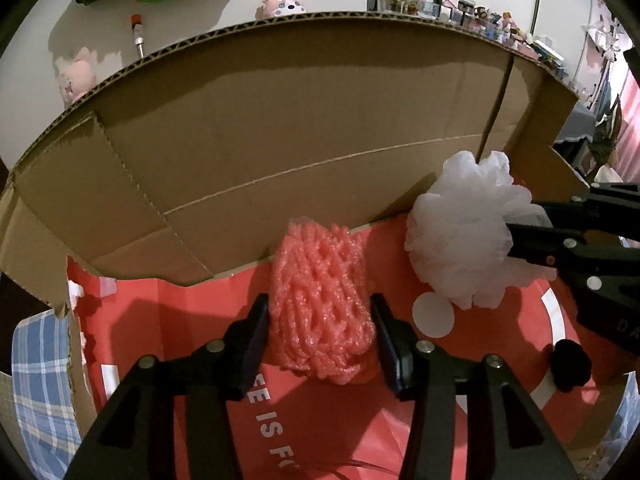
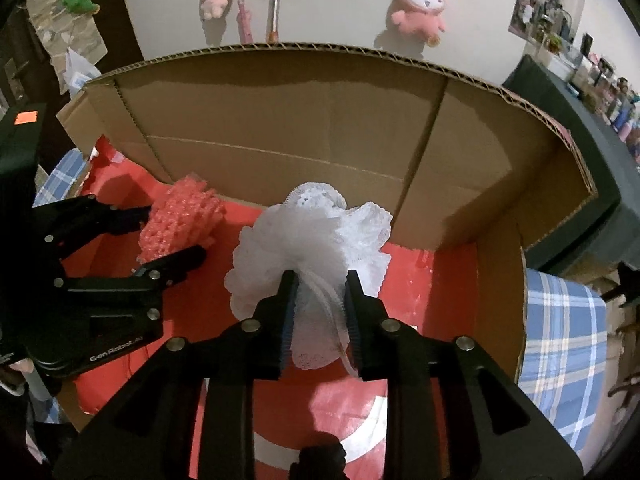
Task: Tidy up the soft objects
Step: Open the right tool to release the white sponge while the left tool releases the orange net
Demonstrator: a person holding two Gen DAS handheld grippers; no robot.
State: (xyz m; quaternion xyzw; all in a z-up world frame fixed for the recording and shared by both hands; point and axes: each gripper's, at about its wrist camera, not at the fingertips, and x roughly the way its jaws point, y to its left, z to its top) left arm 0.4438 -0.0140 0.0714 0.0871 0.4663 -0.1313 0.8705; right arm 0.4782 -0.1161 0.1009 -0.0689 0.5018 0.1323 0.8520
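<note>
Both hands are down inside the cardboard box right now, each with one soft thing. The left gripper has the pink foam net sitting between its fingers, resting on the red floor of the box close to the far wall. The fingers look parted just enough that I can't say for sure they press on it; there's a sliver of gap on the left side. The right gripper has the white bath pouf just right of the net, and its fingers are still around the gathered tail and cord, only slightly apart.

My take: this is the drop-off step. To do it well, open both sets of fingers fully before lifting, because that mesh and the cord love to snag on the ribbed pads. Pull straight back up along the fingers, not sideways, so the two things stay side by side, near each other but not piled up.
</note>
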